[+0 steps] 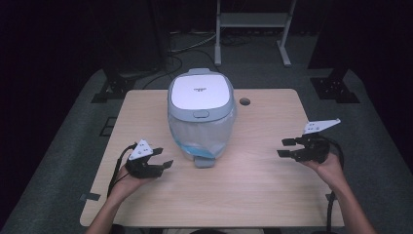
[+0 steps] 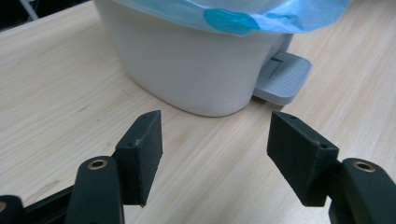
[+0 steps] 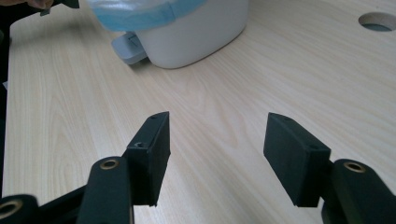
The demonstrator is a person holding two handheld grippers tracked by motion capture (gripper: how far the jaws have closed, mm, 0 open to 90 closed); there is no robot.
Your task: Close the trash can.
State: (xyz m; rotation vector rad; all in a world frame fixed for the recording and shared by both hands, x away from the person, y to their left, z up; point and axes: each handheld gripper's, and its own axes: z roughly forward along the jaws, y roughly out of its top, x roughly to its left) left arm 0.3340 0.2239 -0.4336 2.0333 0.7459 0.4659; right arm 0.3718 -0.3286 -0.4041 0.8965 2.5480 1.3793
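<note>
A small white pedal bin (image 1: 200, 117) stands at the middle of the wooden table (image 1: 253, 185), between the two grippers and farther out than both. Its grey-rimmed lid (image 1: 199, 91) lies closed on top, and a blue bag liner (image 1: 197, 146) hangs out under the rim and down the front wall. A grey foot pedal (image 1: 203, 162) sticks out at the foot of the bin, on the side facing the person.

The left gripper (image 1: 163, 158) hovers just beside the bin, its jaws pointing toward the bin's lower wall. In the left gripper view the bin (image 2: 196, 70) rises just beyond the fingertips, with the pedal (image 2: 282, 77) ahead of the right-hand jaw. The jaws stand well apart, with nothing but bare table between them.

The right gripper (image 1: 285, 147) is well apart from the bin, its jaws pointing across the table toward it. In the right gripper view the bin (image 3: 196, 32) sits far ahead of the left-hand jaw, and a round cable hole (image 3: 377, 21) lies far beyond the right-hand jaw. These jaws also gape wide, holding nothing.
</note>
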